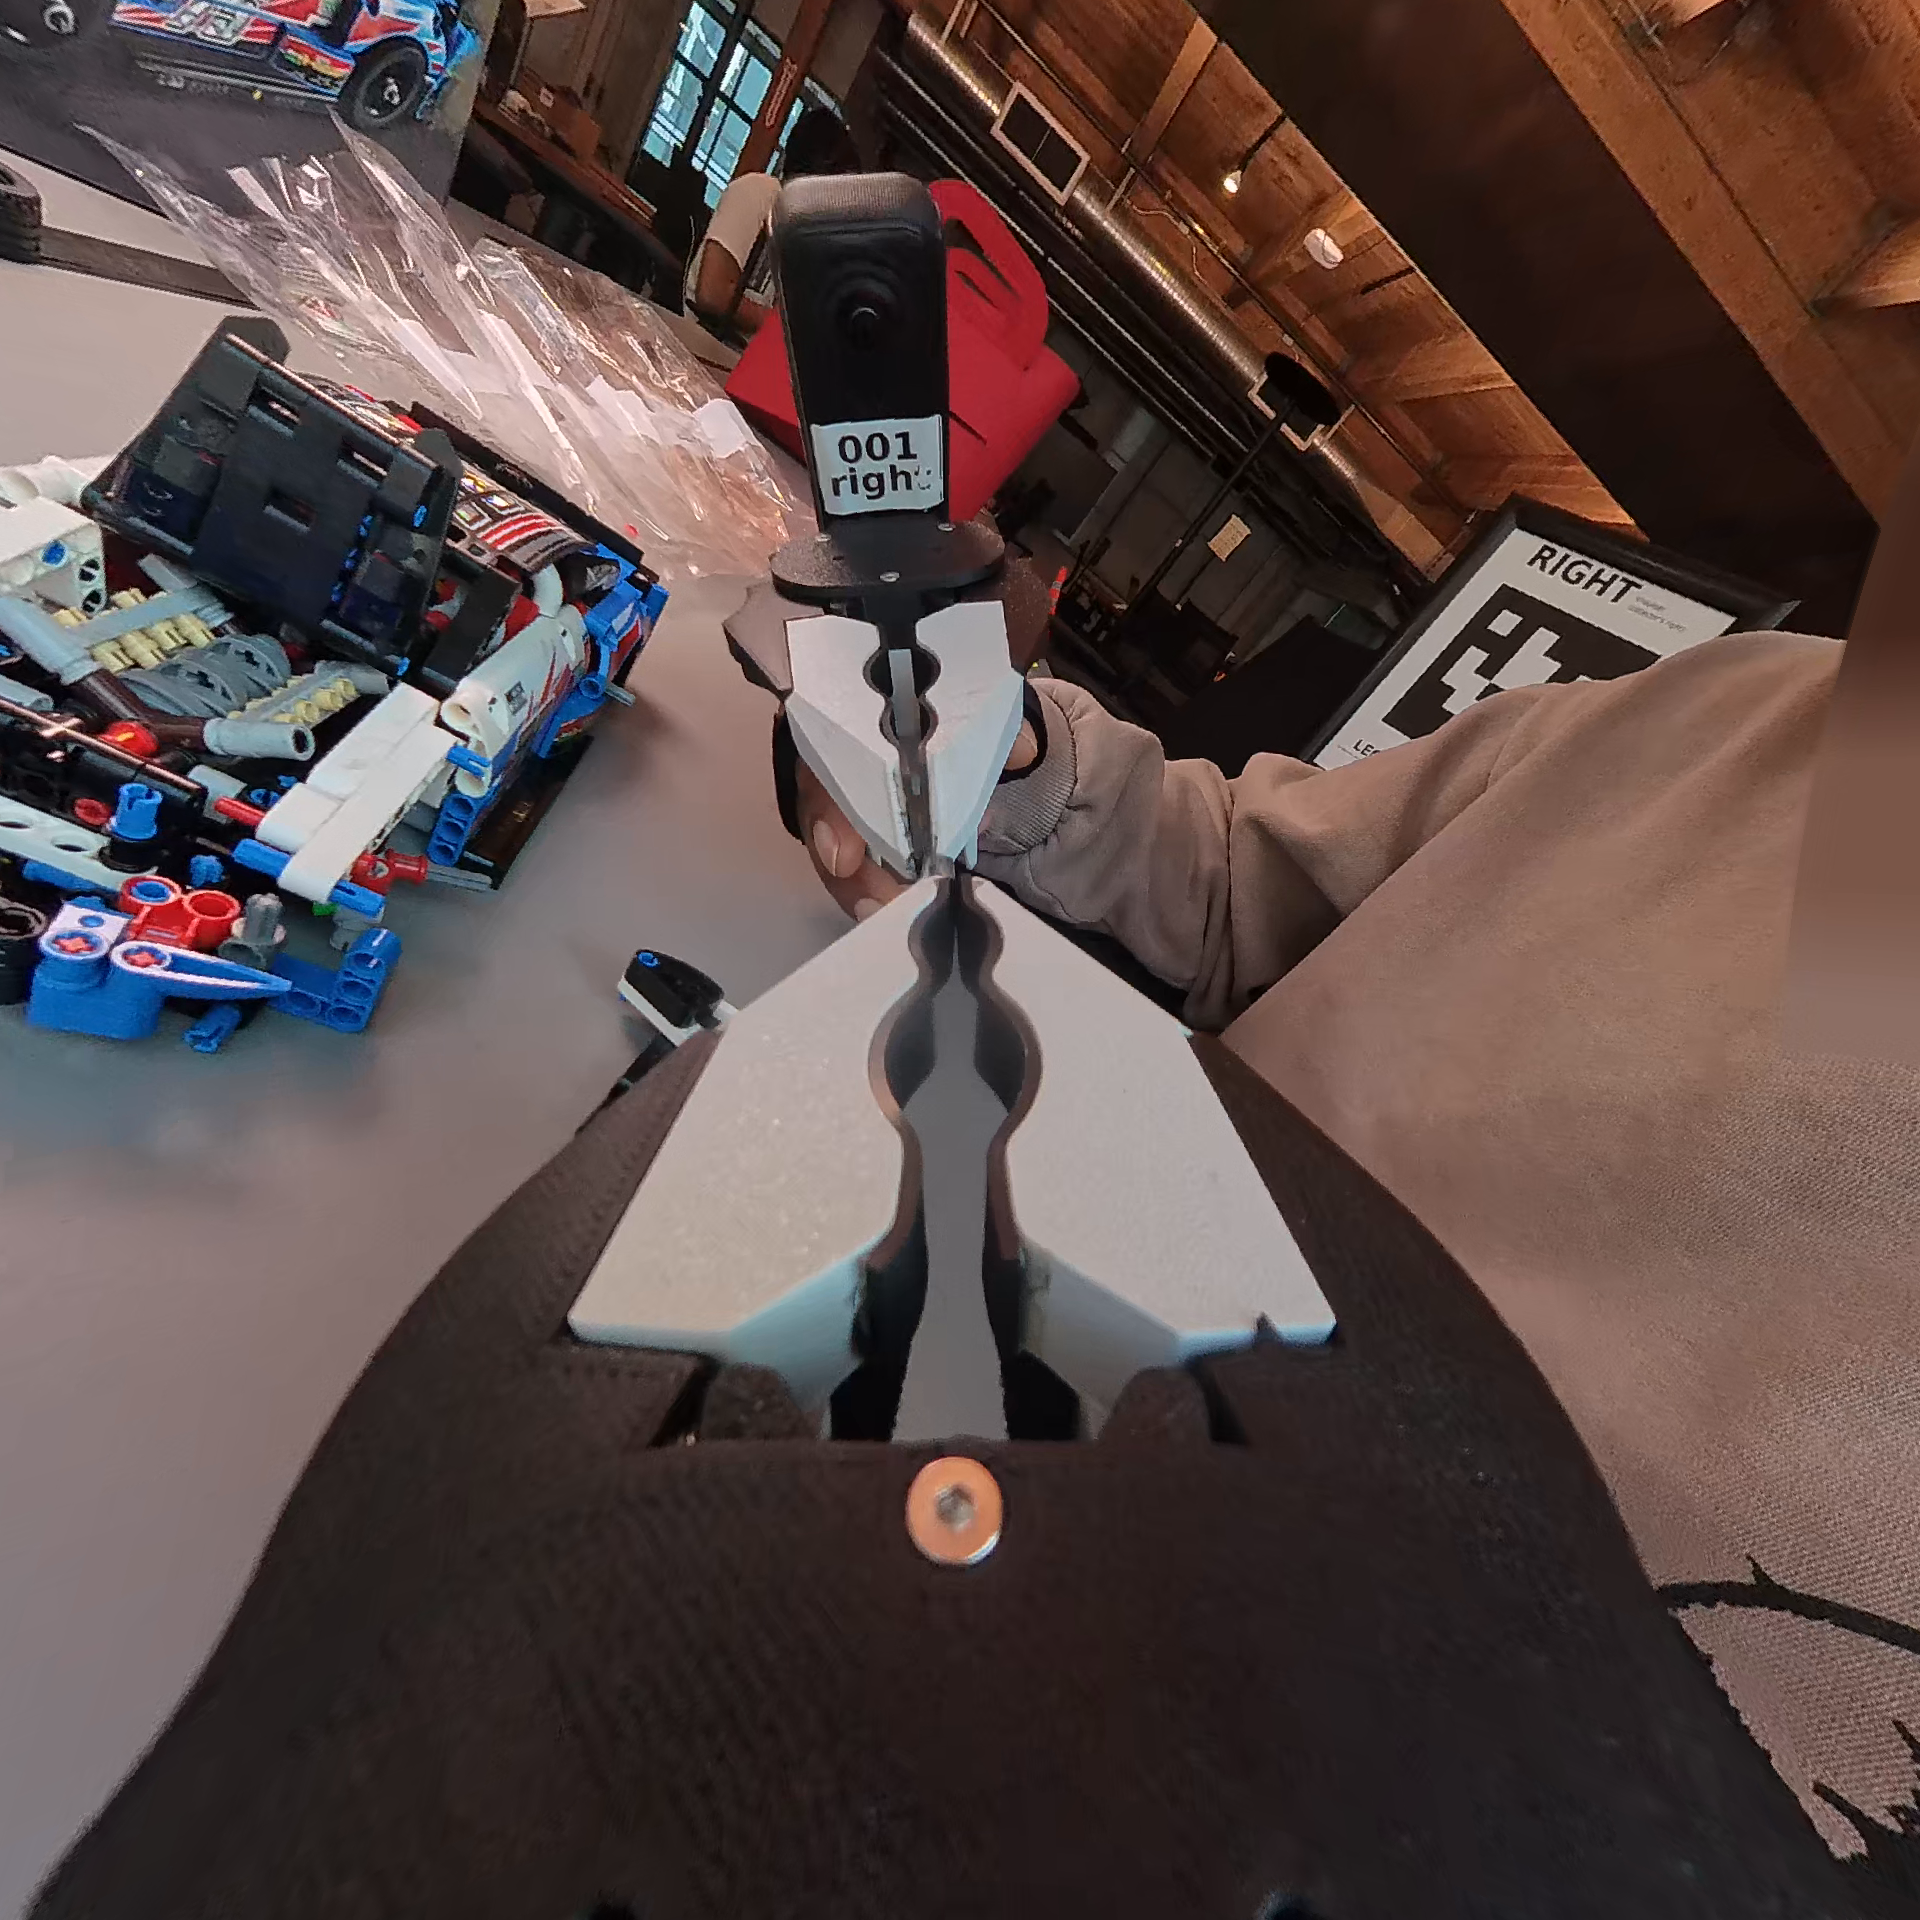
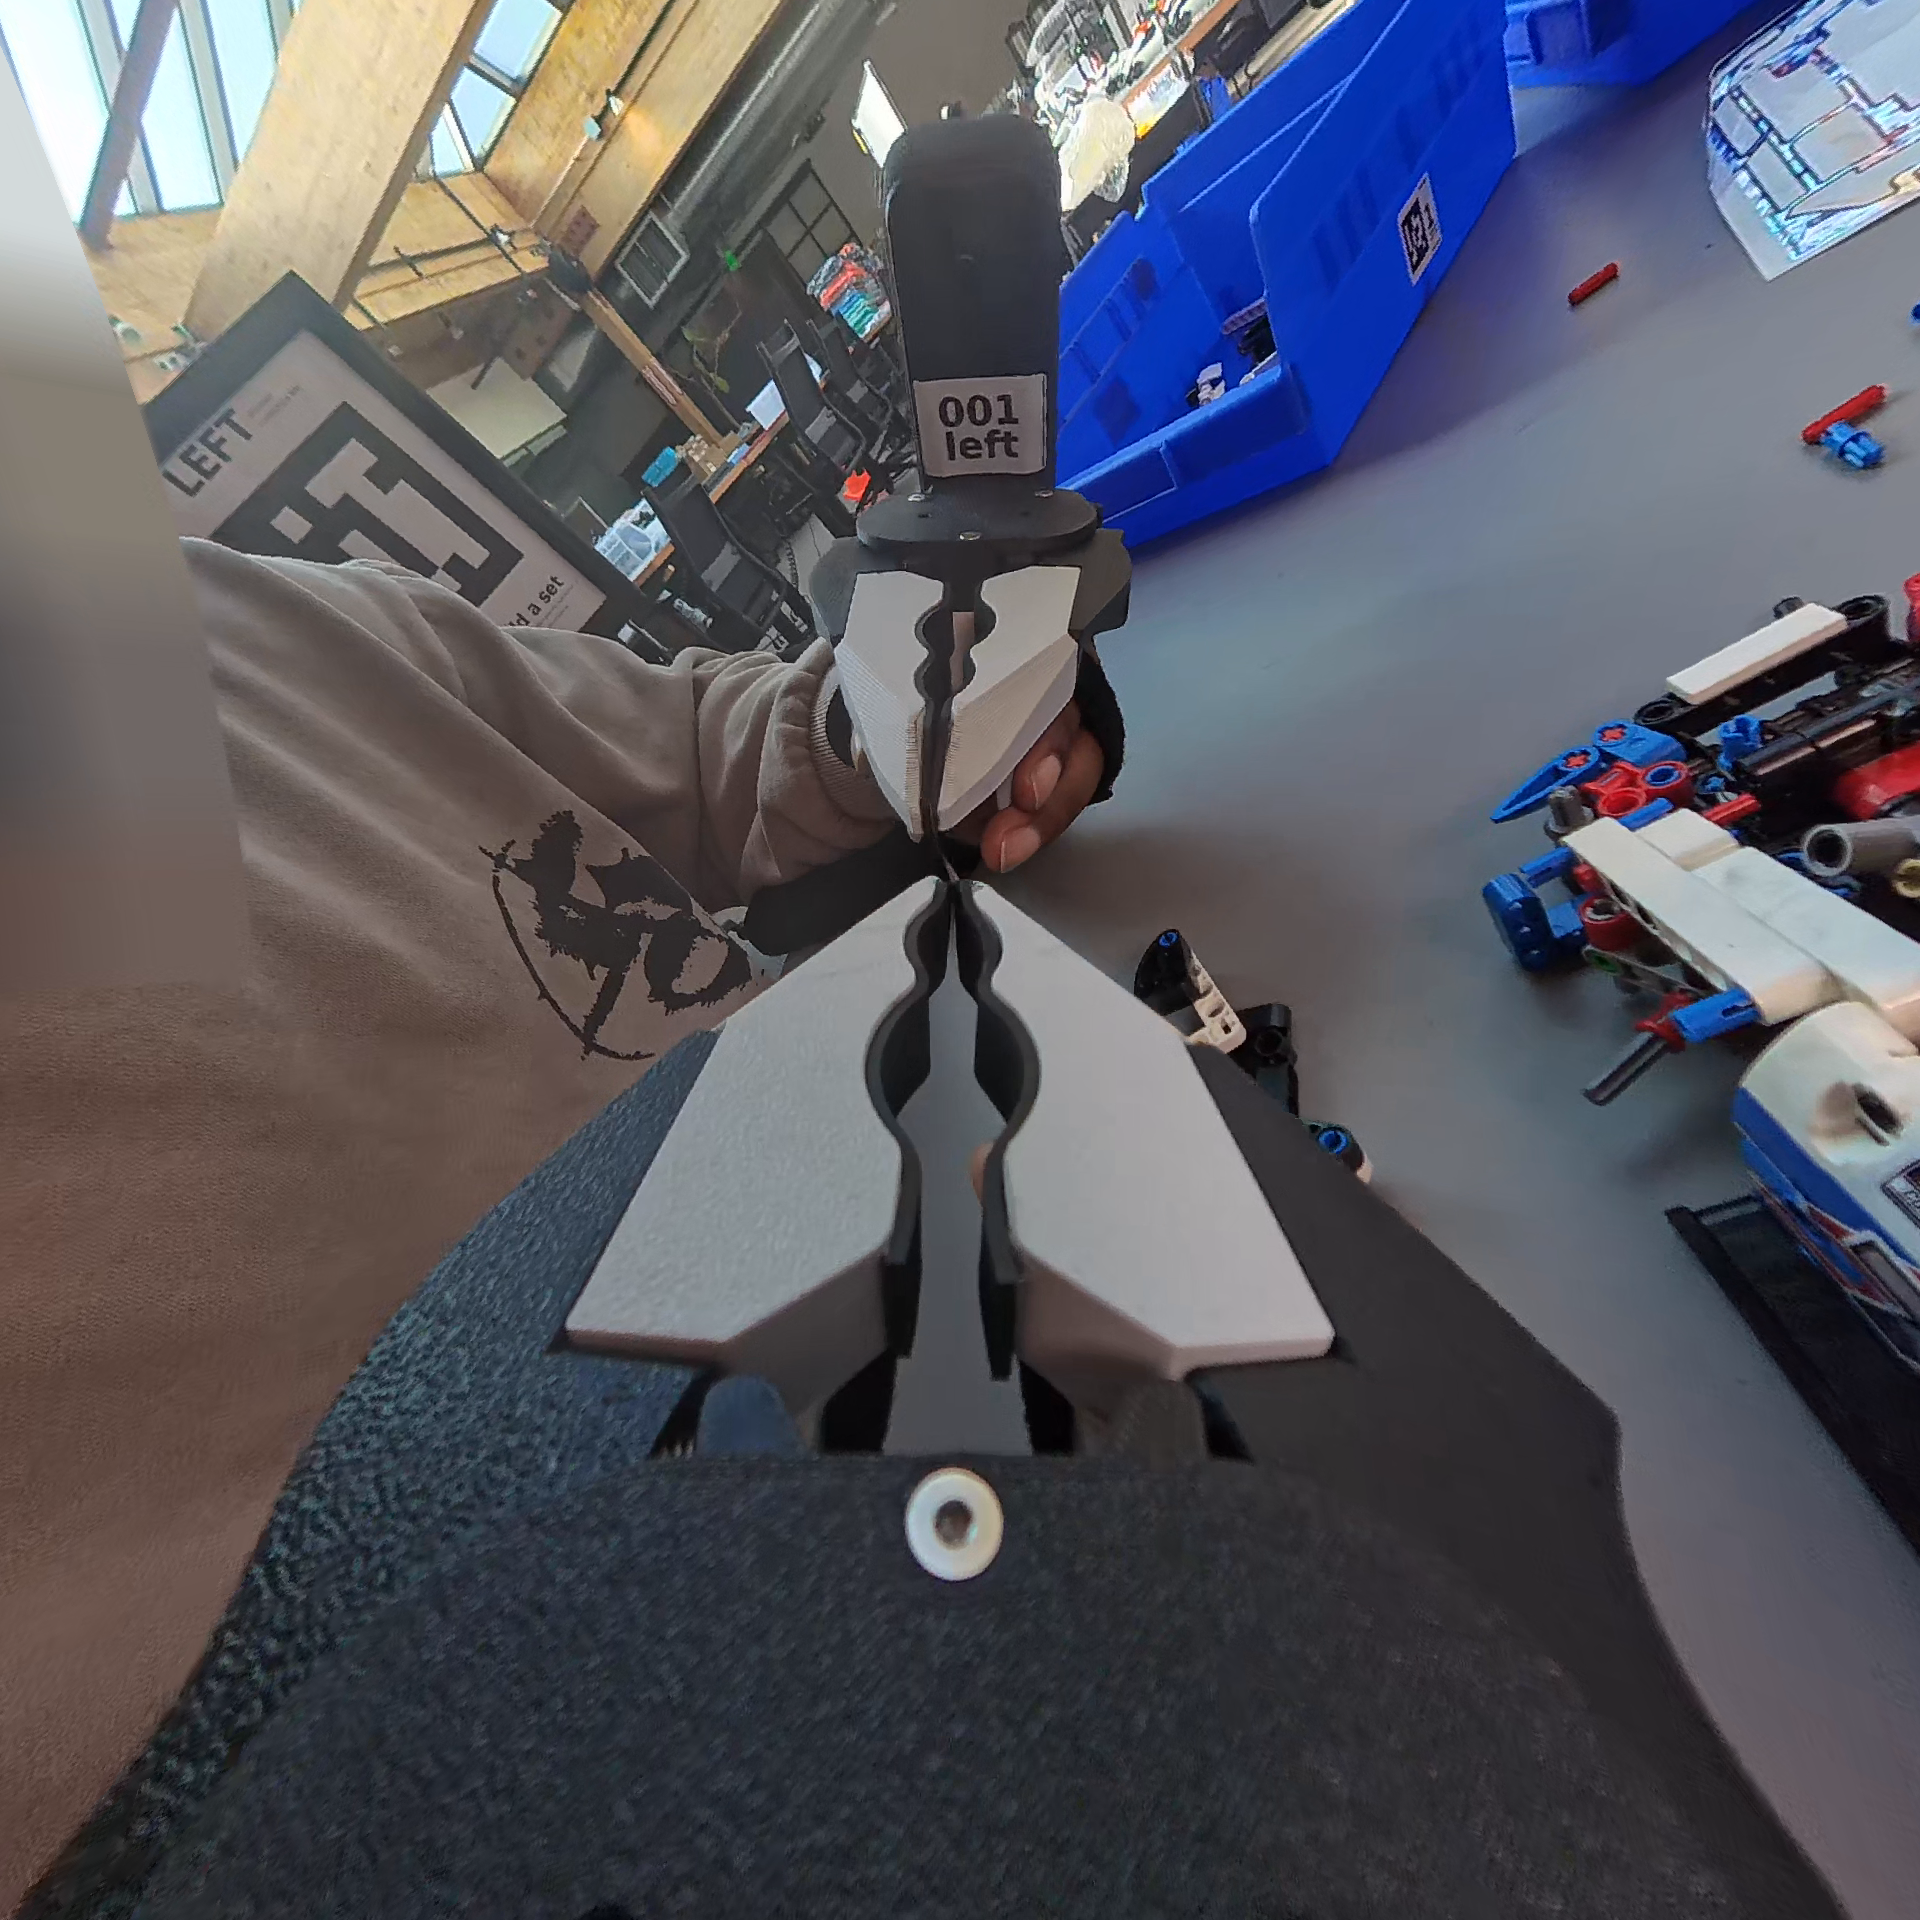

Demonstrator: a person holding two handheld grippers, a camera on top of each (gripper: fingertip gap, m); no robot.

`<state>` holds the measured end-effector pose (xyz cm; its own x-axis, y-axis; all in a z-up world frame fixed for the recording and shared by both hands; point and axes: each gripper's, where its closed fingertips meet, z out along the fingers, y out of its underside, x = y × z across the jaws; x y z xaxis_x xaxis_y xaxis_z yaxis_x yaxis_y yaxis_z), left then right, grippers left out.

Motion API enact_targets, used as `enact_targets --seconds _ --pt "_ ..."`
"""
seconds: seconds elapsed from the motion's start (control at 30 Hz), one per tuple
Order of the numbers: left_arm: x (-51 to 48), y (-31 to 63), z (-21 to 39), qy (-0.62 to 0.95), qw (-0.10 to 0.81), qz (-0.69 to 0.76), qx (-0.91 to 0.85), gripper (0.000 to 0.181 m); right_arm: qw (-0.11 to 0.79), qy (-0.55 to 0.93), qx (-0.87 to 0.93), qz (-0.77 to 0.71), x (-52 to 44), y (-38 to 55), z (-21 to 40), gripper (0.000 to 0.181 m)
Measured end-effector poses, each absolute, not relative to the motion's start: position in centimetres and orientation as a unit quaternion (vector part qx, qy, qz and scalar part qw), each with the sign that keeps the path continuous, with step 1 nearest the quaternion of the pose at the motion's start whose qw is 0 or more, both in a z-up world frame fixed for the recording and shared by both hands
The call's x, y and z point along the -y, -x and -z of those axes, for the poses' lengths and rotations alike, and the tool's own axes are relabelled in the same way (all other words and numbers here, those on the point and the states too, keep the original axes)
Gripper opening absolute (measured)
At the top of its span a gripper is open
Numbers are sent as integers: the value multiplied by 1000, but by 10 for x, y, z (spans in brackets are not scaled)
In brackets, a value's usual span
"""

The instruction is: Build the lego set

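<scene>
A half-built lego car (image 1: 312,644) in white, blue, red and black sits on the grey table (image 1: 208,1299); it also shows at the right of the right wrist view (image 2: 1766,914). My two grippers face each other tip to tip above the table, near the person's chest. My left gripper (image 1: 954,883) has its jaws closed. My right gripper (image 2: 954,888) has its jaws closed too. A thin dark sliver shows where the tips meet; I cannot tell what it is. A small black and white lego piece (image 1: 670,992) lies just below the grippers and also shows in the right wrist view (image 2: 1195,987).
Clear plastic bags (image 1: 499,343) and the set's box (image 1: 260,62) lie beyond the car. Blue bins (image 2: 1299,312), a sticker sheet (image 2: 1818,135) and loose red and blue pins (image 2: 1844,431) are at the far right. The person's beige sleeves hem in the grippers. The tips of both grippers are at nearly the same place.
</scene>
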<state>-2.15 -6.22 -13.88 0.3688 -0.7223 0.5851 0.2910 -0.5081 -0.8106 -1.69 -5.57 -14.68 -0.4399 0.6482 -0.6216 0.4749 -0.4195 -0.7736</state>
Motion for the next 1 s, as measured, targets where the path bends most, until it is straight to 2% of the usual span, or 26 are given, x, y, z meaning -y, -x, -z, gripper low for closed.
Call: enact_targets --seconds 0.3,1.0 --pt "56 33 129 658 494 553 -127 0 154 502 528 -667 45 21 129 19" --pt "51 40 126 644 500 571 -96 0 204 519 492 -669 45 36 130 0"
